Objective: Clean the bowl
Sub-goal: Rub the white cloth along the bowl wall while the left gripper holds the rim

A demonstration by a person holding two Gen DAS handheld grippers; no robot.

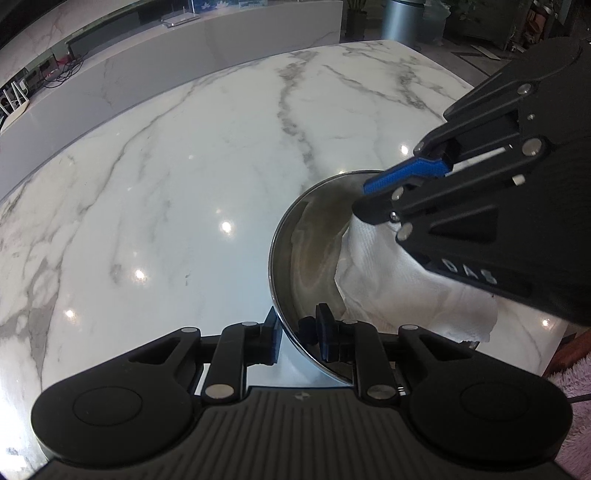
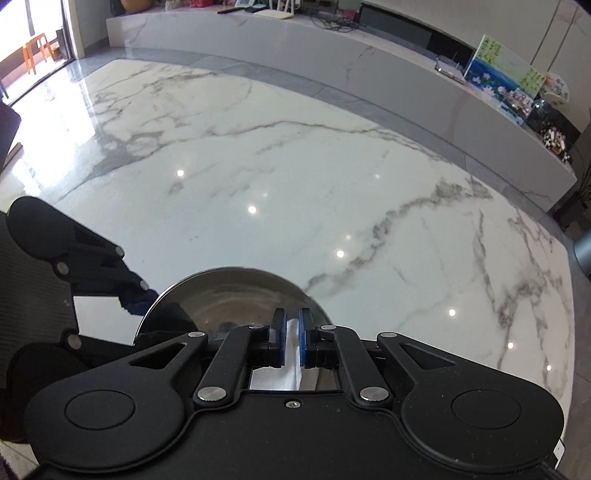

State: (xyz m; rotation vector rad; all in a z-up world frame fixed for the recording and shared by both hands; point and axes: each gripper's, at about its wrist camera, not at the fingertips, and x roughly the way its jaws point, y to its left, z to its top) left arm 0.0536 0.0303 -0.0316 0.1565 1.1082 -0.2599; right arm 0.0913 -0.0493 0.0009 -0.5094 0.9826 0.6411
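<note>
A steel bowl (image 1: 314, 240) (image 2: 236, 291) stands on the white marble table (image 1: 166, 184) (image 2: 295, 166) near its front edge. My left gripper (image 1: 299, 336) is shut on the bowl's near rim, one finger outside the wall and one inside; in the right wrist view the left gripper (image 2: 151, 308) shows at the bowl's left side. A crumpled white paper towel (image 1: 388, 288) (image 2: 280, 380) lies in the bowl and spills over its right rim. My right gripper (image 1: 360, 201) (image 2: 291, 332) hovers over the bowl, pointing steeply down, its blue pads close together on a fold of the towel.
A long marble bench (image 1: 184, 48) (image 2: 369, 66) runs beyond the table's far edge, with cables, a painted picture (image 2: 506, 77) and small items on it. A pink fluffy fabric (image 1: 569, 387) lies off the table's right corner. A grey cylinder (image 1: 402, 18) stands on the floor beyond.
</note>
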